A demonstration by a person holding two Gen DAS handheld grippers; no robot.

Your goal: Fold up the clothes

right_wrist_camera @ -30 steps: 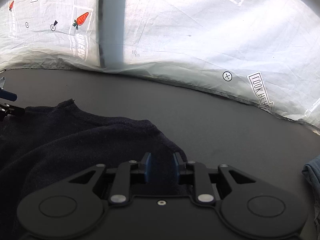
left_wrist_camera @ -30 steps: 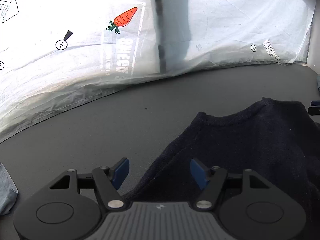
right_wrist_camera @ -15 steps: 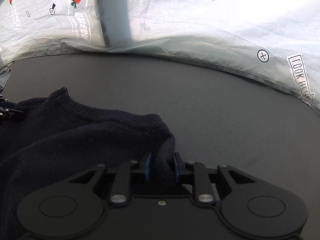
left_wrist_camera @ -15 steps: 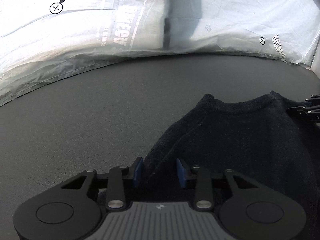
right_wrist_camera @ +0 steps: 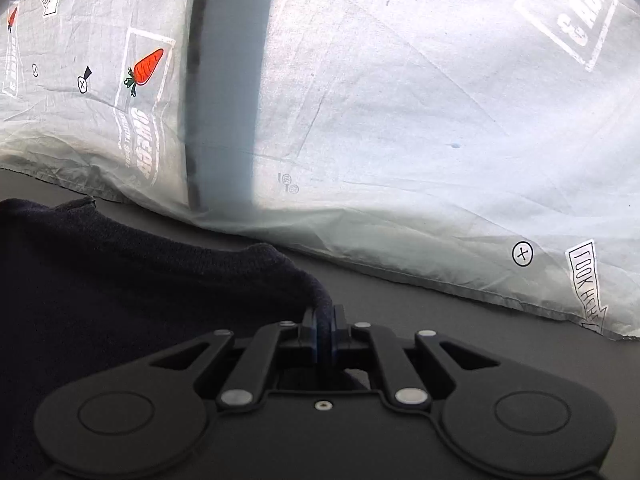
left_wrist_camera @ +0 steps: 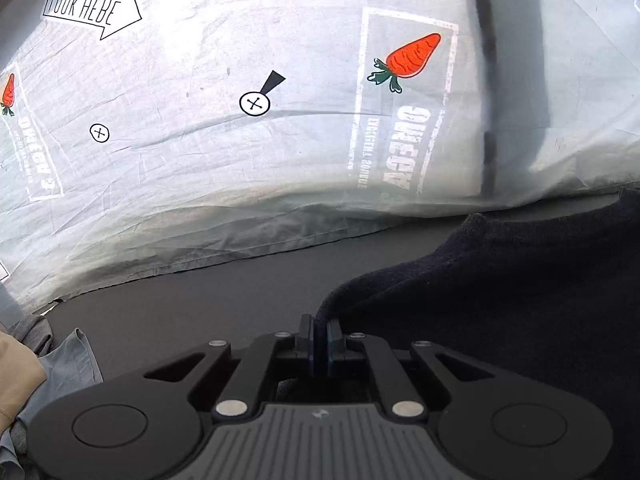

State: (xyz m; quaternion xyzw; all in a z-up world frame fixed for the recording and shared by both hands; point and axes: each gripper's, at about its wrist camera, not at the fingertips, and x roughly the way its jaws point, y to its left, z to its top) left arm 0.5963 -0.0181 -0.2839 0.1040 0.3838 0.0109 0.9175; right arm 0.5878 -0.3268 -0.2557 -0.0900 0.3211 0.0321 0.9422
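Observation:
A dark navy knit garment (left_wrist_camera: 500, 292) lies on the dark grey table (left_wrist_camera: 200, 300); in the left wrist view it fills the right side. My left gripper (left_wrist_camera: 319, 334) is shut on the garment's left edge, the cloth pinched between the blue pads. In the right wrist view the same garment (right_wrist_camera: 140, 292) spreads to the left, and my right gripper (right_wrist_camera: 324, 330) is shut on its right corner. Cloth bulges just beyond each pair of pads. The rest of the garment under both grippers is hidden.
A pale printed sheet (left_wrist_camera: 280, 140) with carrots and arrows hangs behind the table, its hem lying on the table's far edge (right_wrist_camera: 440, 288). Folded tan and grey-blue clothes (left_wrist_camera: 36, 376) lie at the left in the left wrist view.
Both grippers closed on the garment's edges, the left from wide open. Both then moved toward the sheet with the cloth, so the backdrop looms larger and the garment's far edge nears it.

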